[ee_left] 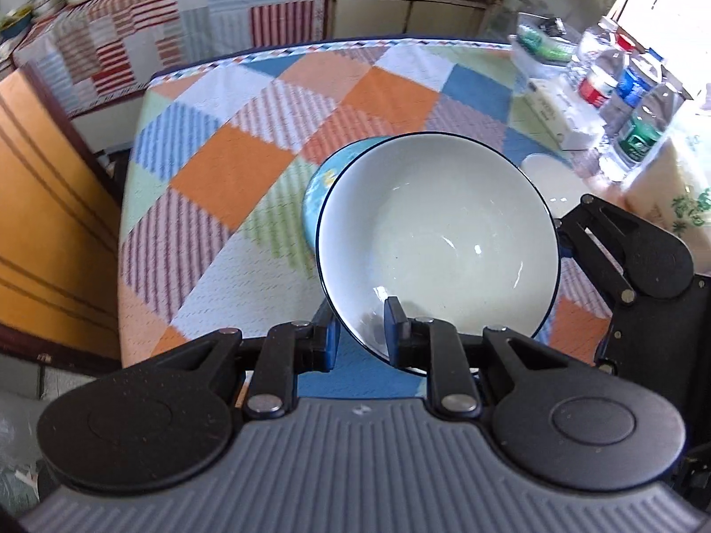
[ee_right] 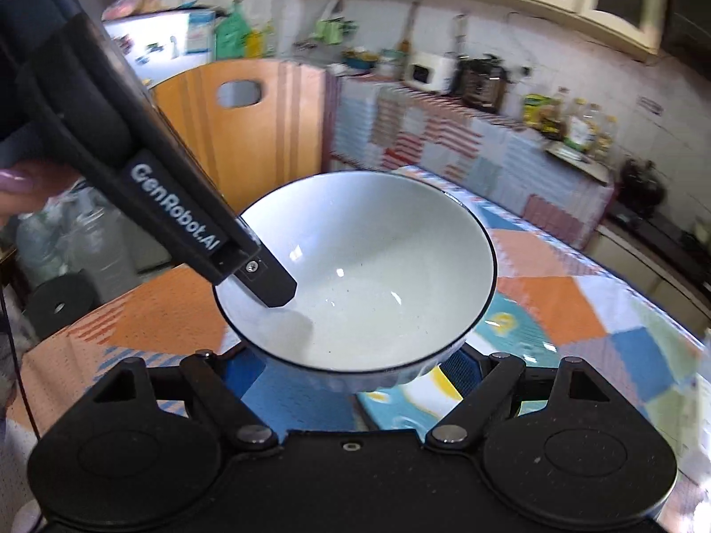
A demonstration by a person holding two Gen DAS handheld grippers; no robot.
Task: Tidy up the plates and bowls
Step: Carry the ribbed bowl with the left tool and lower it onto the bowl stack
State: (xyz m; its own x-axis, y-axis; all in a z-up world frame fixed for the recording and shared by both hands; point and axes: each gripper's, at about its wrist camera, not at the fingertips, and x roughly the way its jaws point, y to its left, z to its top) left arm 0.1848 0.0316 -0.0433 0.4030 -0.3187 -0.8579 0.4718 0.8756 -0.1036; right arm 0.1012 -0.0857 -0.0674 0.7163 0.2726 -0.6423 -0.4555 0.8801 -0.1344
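Observation:
A white bowl [ee_left: 437, 231] with a dark rim hangs tilted above the table. My left gripper [ee_left: 362, 333] is shut on its near rim, one finger inside the bowl and one outside. Under and behind the bowl lies a blue plate with a flower pattern [ee_left: 324, 177]. In the right wrist view the same bowl [ee_right: 369, 275] fills the middle, with the left gripper's finger [ee_right: 271, 284] reaching into it from the upper left. The blue plate [ee_right: 502, 333] shows below it. My right gripper [ee_right: 351, 377] sits wide apart under the bowl, its fingertips hidden by the bowl.
The table has a checked cloth [ee_left: 231, 155]. Several water bottles [ee_left: 622, 89] and a white box [ee_left: 555, 111] stand at its far right. A small white dish [ee_left: 551, 175] lies near them. A wooden chair [ee_right: 249, 133] stands beside the table.

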